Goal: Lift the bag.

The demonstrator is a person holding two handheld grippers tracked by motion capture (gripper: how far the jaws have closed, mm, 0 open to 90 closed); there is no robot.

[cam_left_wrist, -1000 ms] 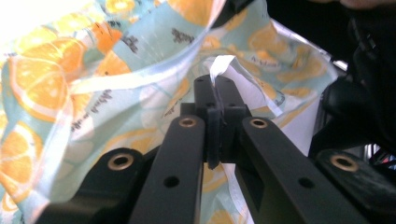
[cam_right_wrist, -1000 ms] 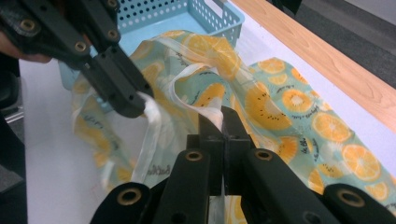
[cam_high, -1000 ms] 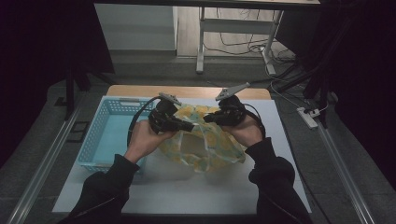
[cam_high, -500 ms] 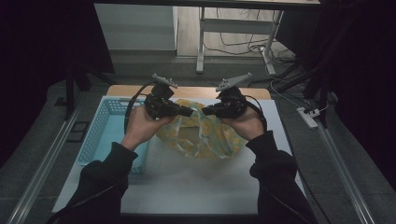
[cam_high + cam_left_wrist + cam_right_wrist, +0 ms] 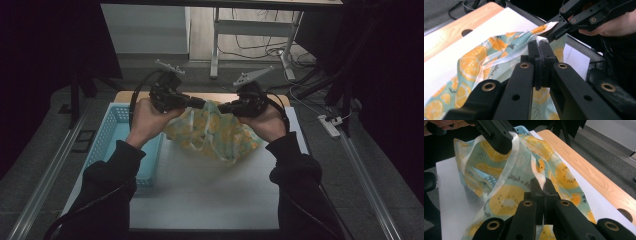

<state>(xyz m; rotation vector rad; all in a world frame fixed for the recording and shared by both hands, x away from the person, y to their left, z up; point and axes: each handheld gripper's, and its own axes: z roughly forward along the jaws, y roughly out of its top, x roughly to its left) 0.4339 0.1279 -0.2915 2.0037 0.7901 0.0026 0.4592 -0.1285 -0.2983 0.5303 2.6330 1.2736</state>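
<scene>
A thin cloth bag (image 5: 212, 132) printed with orange slices on pale teal hangs in the air above the white table top. My left gripper (image 5: 200, 104) is shut on its top edge at the left, and my right gripper (image 5: 222, 107) is shut on the top edge at the right. In the left gripper view the jaws pinch the bag's white-trimmed rim (image 5: 539, 42), with the other gripper (image 5: 554, 31) clamped on the rim just beyond. The right gripper view has its jaws closed on the rim (image 5: 543, 185), the bag (image 5: 506, 195) drooping below, and the left gripper (image 5: 499, 137) biting a white strap.
A light blue plastic basket (image 5: 112, 137) stands at the table's left, beside my left forearm. A strip of bare wood (image 5: 135, 95) with a round hole (image 5: 466, 32) runs along the far edge. A white mat (image 5: 210, 190) covers the table. A power strip (image 5: 330, 126) lies off to the right.
Both grippers have risen and drawn closer together, lifting the bag off the table. It hung spread and low a second ago; now it dangles bunched between them.
</scene>
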